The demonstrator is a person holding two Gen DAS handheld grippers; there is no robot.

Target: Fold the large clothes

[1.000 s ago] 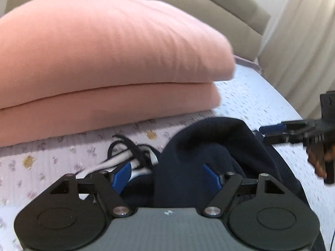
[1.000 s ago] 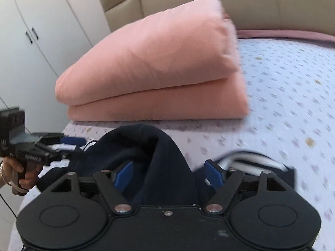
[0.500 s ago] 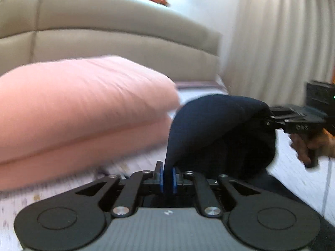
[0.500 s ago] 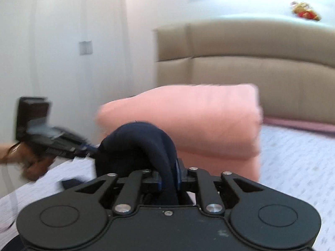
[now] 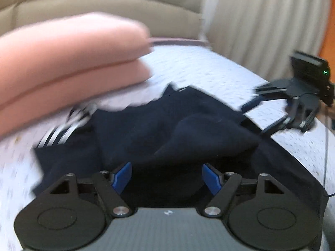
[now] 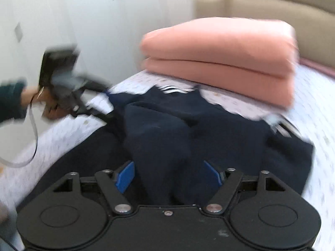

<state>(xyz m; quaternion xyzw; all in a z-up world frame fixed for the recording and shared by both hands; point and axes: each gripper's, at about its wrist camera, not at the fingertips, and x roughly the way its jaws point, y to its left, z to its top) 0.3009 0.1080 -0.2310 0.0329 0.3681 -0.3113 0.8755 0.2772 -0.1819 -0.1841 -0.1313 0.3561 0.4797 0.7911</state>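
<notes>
Your left tongs stand with the blue pads spread wide, and the log-free look of them says the jaws are opening; nothing is pinched, though the dark navy garment bunches up between and just beyond them. Your right tongs are the same: pads wide apart, jaws opening, with a raised fold of the navy cloth standing in the gap but not pressed by either pad.

The garment lies crumpled on the bed, on its pale sheet with small flecks. White stripes show at the garment's far left edge in the left view and at its far right edge in the right view. Just beyond it, a folded pink blanket rests on the sheet, close to the garment's far edge. Behind that is a beige padded headboard.

From the left camera you see your right tongs off to the right, over the sheet at the garment's edge. From the right camera your left hand, in a dark sleeve, holds the other tool at the left. Both views are blurred.
</notes>
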